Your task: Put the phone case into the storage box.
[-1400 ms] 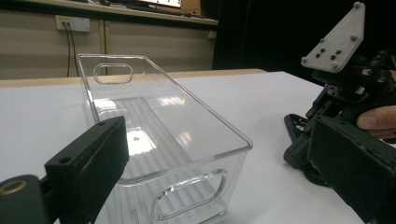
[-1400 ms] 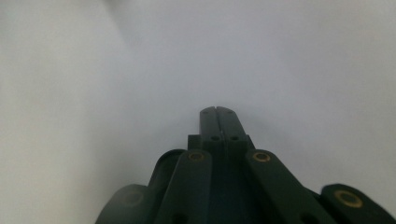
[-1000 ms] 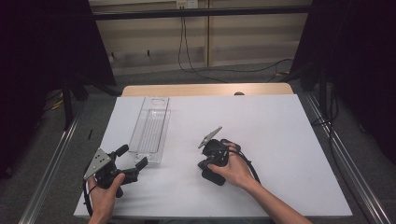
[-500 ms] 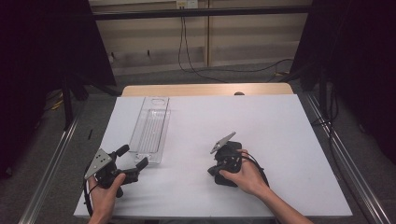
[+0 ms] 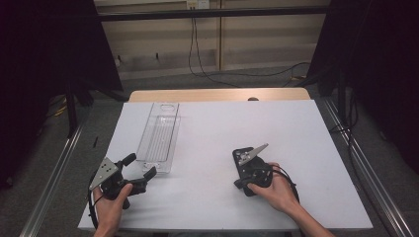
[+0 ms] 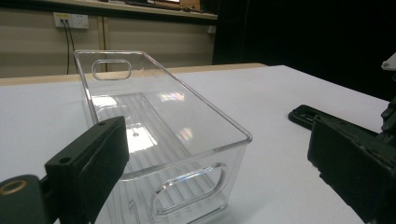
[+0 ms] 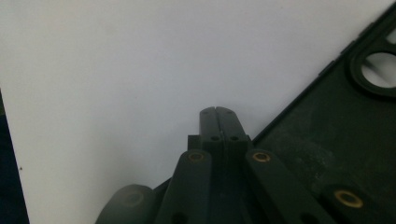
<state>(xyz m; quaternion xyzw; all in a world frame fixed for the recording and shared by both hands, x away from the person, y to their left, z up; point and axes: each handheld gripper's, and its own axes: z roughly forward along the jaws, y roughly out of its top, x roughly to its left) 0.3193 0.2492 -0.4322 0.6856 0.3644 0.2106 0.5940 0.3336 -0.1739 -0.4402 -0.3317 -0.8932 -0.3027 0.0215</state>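
Since the earlier frame, right gripper (image 5: 243, 159), jaws clenched empty, has shifted along the flat, stiff, light phone case (image 7: 327, 154) beside its fingertips; left gripper (image 5: 140, 170) released; pinch its edge.

Black phone case (image 7: 327, 154) cut off by right gripper view's edge.

A bin (image 5: 159, 138) is set on the table (image 5: 296, 128) left of centre in the high view. The left gripper (image 5: 137, 170) is held at lower left just below it; the right gripper (image 5: 241, 159) is positioned lower centre-right, on a flat case (image 7: 336, 140).
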